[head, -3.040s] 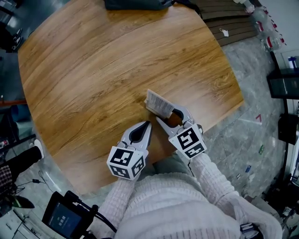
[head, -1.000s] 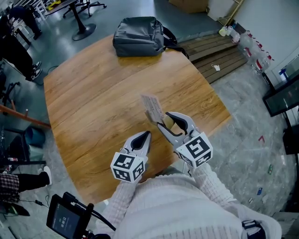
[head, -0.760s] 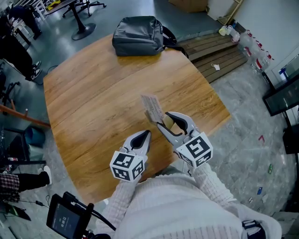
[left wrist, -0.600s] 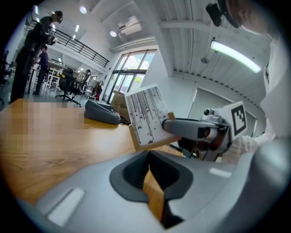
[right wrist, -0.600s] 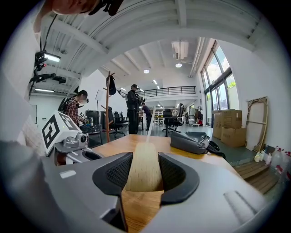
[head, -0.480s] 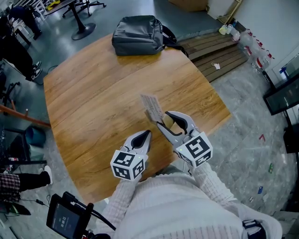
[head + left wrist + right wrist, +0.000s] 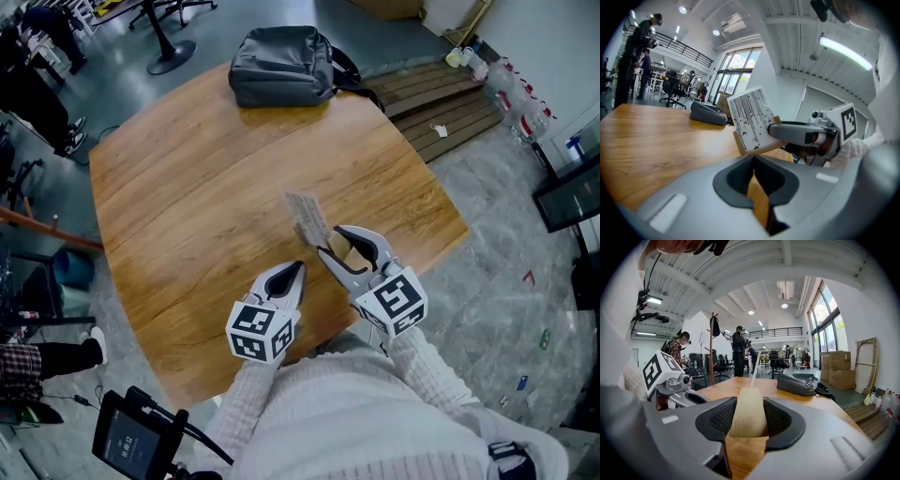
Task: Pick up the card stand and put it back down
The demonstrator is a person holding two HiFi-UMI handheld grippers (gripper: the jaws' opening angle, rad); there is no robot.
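- The card stand (image 7: 309, 217) is grasped by the right tongs (image 7: 331, 241): its wooden base (image 7: 749, 418) is clamped between the 2 jaws, with both pads pressed against its sides.
- The white card (image 7: 750, 119) is seen rising from the base beyond the jaw tips, at a tilt.
- In the left gripper view the stand appears to be held clear of the counter (image 7: 187, 187).
- The left tongs (image 7: 296, 270) are clenched with nothing held; only a thin slit is left between the 2 jaws.
- The stand is found just ahead of the left tongs' tips and to their right, not touching them.
- A grey backpack (image 7: 281, 66) is seen at the counter's far edge, well apart from both tongs.
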